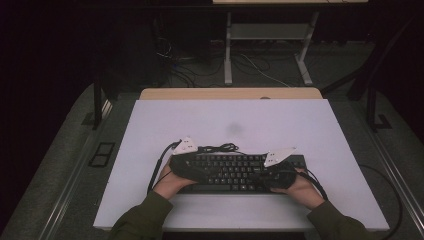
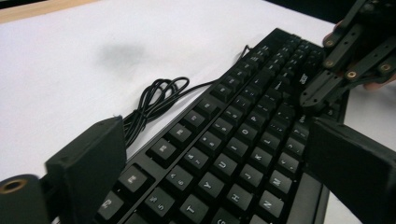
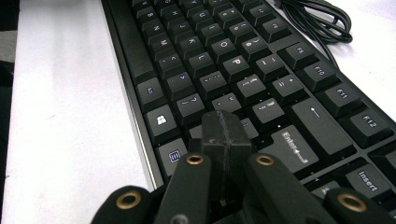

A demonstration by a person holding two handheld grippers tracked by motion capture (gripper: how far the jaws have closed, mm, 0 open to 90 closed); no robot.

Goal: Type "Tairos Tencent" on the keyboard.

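Note:
A black keyboard (image 1: 235,172) lies along the front of the white table (image 1: 225,120), and both hands hold grippers over it. My left gripper (image 1: 200,174) hovers over the keyboard's left end. In the left gripper view its jaws (image 2: 222,170) stand wide apart, open, with the keyboard (image 2: 243,135) below and between them and no pad pressing on it. My right gripper (image 1: 269,177) is over the right end. In the right gripper view its jaws (image 3: 225,135) are shut together, with the tip just above the keys (image 3: 224,56) near the Enter key. Nothing is held.
The keyboard's bundled black cable (image 1: 220,148) lies on the table just behind it. A wooden strip (image 1: 230,93) borders the table's far edge. Beyond it, a desk frame (image 1: 270,35) and loose cables sit on the dark floor. Bare white tabletop stretches behind the keyboard.

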